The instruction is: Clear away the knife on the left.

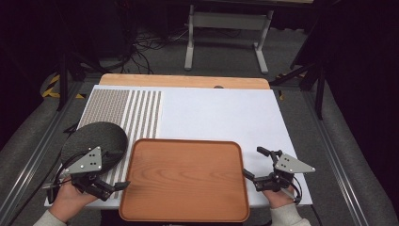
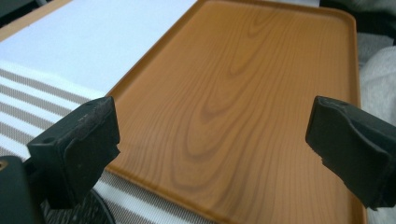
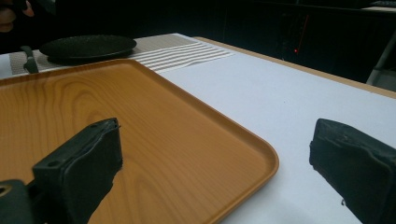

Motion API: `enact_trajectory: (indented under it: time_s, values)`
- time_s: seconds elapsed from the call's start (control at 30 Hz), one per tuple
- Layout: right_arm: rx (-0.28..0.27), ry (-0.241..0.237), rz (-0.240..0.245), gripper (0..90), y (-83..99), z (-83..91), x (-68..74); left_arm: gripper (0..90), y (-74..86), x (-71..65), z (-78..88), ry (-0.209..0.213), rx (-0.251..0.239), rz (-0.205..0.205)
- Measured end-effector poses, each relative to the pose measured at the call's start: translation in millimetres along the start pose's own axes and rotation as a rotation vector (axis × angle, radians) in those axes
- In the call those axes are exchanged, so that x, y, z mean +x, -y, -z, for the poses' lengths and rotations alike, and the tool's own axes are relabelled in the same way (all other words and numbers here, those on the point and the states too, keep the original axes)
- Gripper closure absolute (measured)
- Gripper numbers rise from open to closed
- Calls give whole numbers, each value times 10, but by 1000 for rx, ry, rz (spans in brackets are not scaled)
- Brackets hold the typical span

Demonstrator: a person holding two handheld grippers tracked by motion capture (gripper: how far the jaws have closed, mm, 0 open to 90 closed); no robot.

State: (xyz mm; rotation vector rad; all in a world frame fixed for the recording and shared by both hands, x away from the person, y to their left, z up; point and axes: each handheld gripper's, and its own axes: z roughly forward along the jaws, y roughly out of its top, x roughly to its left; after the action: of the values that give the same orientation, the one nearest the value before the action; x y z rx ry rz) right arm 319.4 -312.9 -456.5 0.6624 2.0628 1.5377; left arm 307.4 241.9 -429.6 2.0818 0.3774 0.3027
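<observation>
I had the left gripper at the wooden tray's left edge and the right gripper at its right edge, both with jaws spread wide apart, gripping nothing. The tray's near rim overhung the white mat. A dark plate lay partly hidden behind my left gripper.

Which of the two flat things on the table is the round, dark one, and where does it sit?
It's the black plate, lying on the striped mat behind the left gripper. The other one, the wooden tray, is rectangular and orange-brown, lying between the two grippers.
</observation>
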Motion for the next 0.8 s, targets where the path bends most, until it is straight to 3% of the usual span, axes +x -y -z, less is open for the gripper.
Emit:
enact_trajectory:
  time_s: [0.27, 0.33, 0.4, 0.57, 0.8]
  values:
    - [7, -15, 4, 37, 1, -21, 10, 32, -15, 30, 107, 11, 73, -21]
    - [9, -15, 5, 37, 1, -21, 10, 32, -14, 25, 130, 24, 77, -31]
    - [9, -20, 2, 39, 2, -19, 12, 31, -3, 4, 173, 34, 114, -63]
    - [14, -27, 1, 44, 0, -19, 16, 32, 21, 8, 226, 25, 139, -51]
    - [23, -43, 3, 46, 6, -55, 31, 36, 67, 69, 300, 9, 217, -55]
